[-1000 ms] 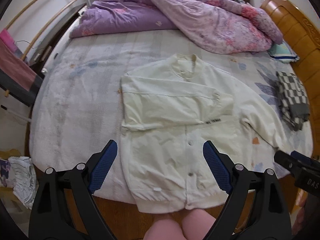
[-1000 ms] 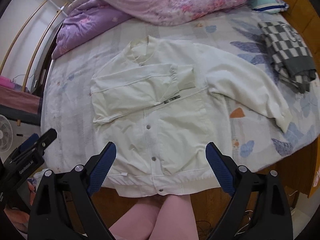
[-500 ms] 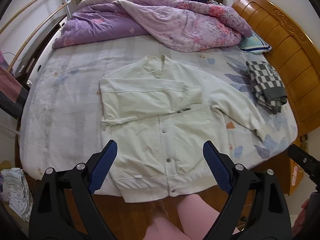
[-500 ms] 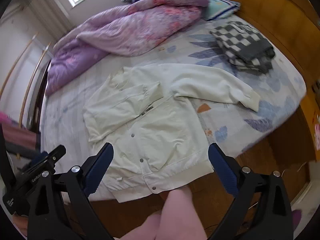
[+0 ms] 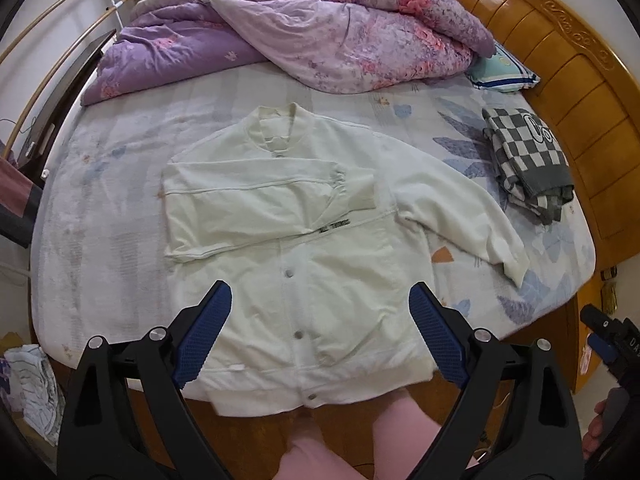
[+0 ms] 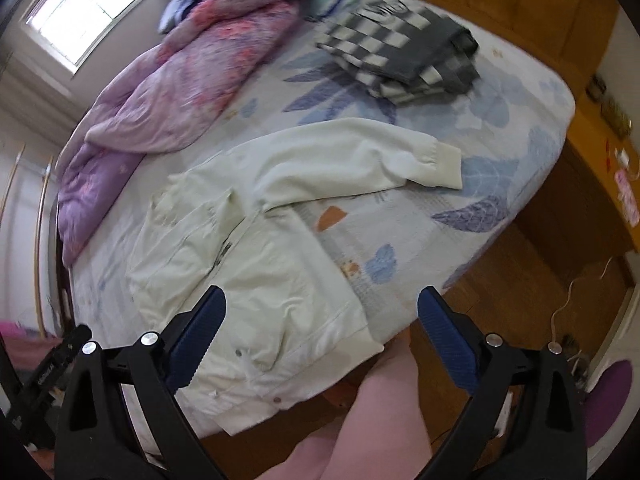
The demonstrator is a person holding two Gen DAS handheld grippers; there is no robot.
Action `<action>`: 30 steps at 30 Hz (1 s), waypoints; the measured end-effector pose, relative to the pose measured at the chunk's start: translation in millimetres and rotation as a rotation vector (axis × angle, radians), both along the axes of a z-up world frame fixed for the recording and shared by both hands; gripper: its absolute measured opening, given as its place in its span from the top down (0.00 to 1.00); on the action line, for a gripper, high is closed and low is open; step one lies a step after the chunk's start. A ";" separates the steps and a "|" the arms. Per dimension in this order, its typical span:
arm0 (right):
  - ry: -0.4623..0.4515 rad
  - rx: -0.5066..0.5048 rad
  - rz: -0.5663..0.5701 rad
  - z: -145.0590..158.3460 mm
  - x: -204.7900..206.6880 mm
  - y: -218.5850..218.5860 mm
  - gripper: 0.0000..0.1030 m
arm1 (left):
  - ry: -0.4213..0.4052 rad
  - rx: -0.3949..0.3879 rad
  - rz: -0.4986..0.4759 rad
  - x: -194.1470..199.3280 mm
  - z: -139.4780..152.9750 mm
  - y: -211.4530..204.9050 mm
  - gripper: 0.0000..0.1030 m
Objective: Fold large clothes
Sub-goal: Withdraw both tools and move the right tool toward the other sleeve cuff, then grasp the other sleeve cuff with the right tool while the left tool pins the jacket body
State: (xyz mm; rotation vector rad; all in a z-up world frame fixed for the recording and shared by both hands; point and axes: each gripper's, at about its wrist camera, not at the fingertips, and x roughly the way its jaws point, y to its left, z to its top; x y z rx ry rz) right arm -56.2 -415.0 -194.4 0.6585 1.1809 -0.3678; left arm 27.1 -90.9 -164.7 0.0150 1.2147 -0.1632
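White jacket (image 5: pixel 312 248), one sleeve (image 5: pixel 260 204) folded, two wide-apart grippers.

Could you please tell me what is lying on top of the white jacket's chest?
One sleeve of the white snap-button jacket lies folded across its chest, covering the upper snaps there.

Before you, a cream jacket (image 5: pixel 320 248) of matt woven cloth lies on a bed sheet (image 5: pixel 120 184) of soft, faintly nubbly printed fabric; its metal snaps (image 5: pixel 287 273) glint dully, its hem and cuffs ribbed knit. The purple quilt (image 5: pixel 320 32) looks smooth, lightly sheened. The checkered garment (image 5: pixel 524 156) reads as thick knit. The headboard (image 5: pixel 560 60) is glossy varnished wood. Your left gripper (image 5: pixel 316 336) and right gripper (image 6: pixel 320 344) show matt black plastic arms, textured blue rubbery pads (image 5: pixel 202 332) and bright metal screws.
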 end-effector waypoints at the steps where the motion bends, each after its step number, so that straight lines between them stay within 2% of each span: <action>1: 0.015 0.005 -0.012 -8.6 6.3 -16.9 0.10 | 0.009 -0.003 0.000 7.7 -3.7 -10.2 0.12; 5: 0.076 0.033 -0.054 -42.3 23.0 -72.2 0.10 | 0.060 0.004 -0.015 46.7 -25.0 -62.9 0.12; 11: 0.165 0.138 -0.198 -111.8 37.5 -160.7 0.10 | 0.171 0.080 -0.025 99.4 -74.2 -126.5 0.12; 16: 0.254 0.206 -0.342 -185.5 36.7 -215.9 0.10 | 0.222 0.088 -0.035 135.9 -117.6 -156.2 0.12; 19: 0.267 0.294 -0.468 -232.2 31.6 -244.8 0.10 | 0.224 0.159 -0.040 162.4 -148.3 -175.0 0.15; 20: 0.287 0.299 -0.500 -243.5 31.1 -252.2 0.10 | 0.220 0.181 -0.050 171.2 -158.8 -181.5 0.18; 22: 0.359 0.303 -0.561 -271.6 31.5 -266.4 0.10 | 0.238 0.197 -0.075 185.2 -177.5 -190.4 0.34; 23: 0.356 0.320 -0.582 -281.4 32.9 -270.7 0.10 | 0.251 0.194 -0.082 193.9 -189.5 -194.3 0.38; 25: 0.314 0.354 -0.608 -290.8 37.9 -275.9 0.10 | 0.265 0.189 -0.081 204.4 -205.2 -197.9 0.53; 27: 0.306 0.365 -0.593 -299.5 47.4 -279.0 0.10 | 0.269 0.168 -0.081 217.2 -221.3 -201.4 0.61; 29: 0.357 0.362 -0.573 -312.1 56.2 -280.1 0.10 | 0.263 0.135 -0.088 229.5 -238.5 -205.2 0.69; 30: 0.332 0.404 -0.586 -318.2 58.3 -280.5 0.10 | 0.266 0.124 -0.090 234.3 -246.3 -206.6 0.72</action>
